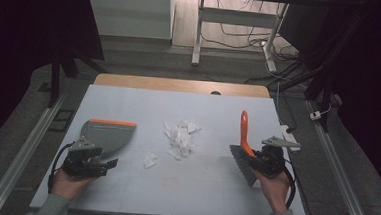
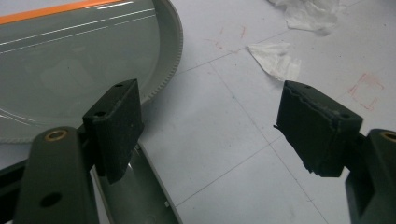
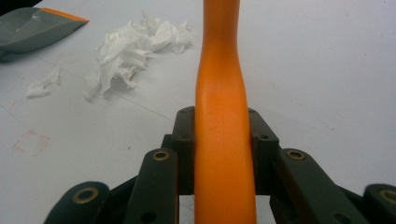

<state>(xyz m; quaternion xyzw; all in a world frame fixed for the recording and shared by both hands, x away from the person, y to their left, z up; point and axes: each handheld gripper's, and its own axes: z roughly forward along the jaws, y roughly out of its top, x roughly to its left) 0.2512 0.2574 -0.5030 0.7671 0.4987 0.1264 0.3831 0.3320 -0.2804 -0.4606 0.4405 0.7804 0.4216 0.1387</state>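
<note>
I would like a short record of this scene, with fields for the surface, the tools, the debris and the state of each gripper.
surface: white table
dustpan: grey with orange edge, lying on the table's left side
brush: orange handle, grey bristles
paper scraps: white pile at the middle, one piece apart nearer the dustpan
left gripper: open, jaws wide apart beside the dustpan
right gripper: shut on the brush handle
</note>
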